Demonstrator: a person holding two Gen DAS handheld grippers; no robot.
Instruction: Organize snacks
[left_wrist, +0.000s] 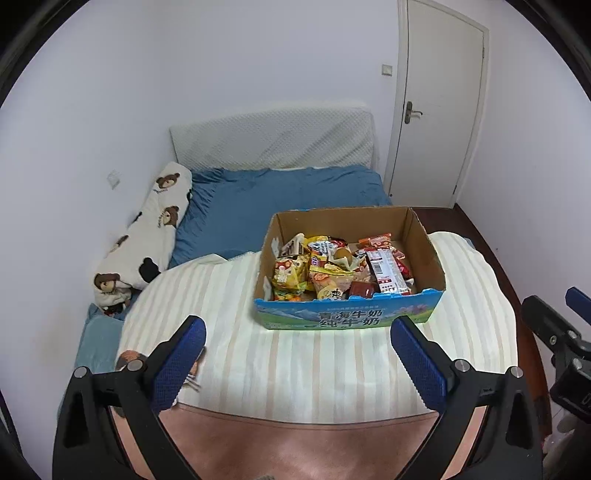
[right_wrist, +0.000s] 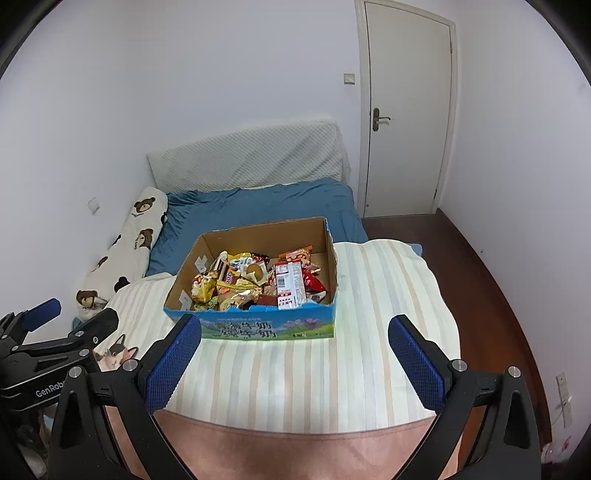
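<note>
At the left of the frame in the left wrist view, a long white bolster printed with brown bears (left_wrist: 142, 236) lies along the wall beside the blue bedsheet (left_wrist: 258, 206). At lower centre the left gripper (left_wrist: 297, 354) hovers over the cream striped quilt (left_wrist: 306, 362), its jaws spread wide and empty. Just above it, centre-right, the open cardboard box with a blue printed front (left_wrist: 347, 314) sits on the quilt, holding a heap of mixed snack packets (left_wrist: 325, 269). In the right wrist view the right gripper (right_wrist: 295, 354) hangs at lower centre, jaws likewise spread and empty. A white door (right_wrist: 406, 110) stands upper right.
</note>
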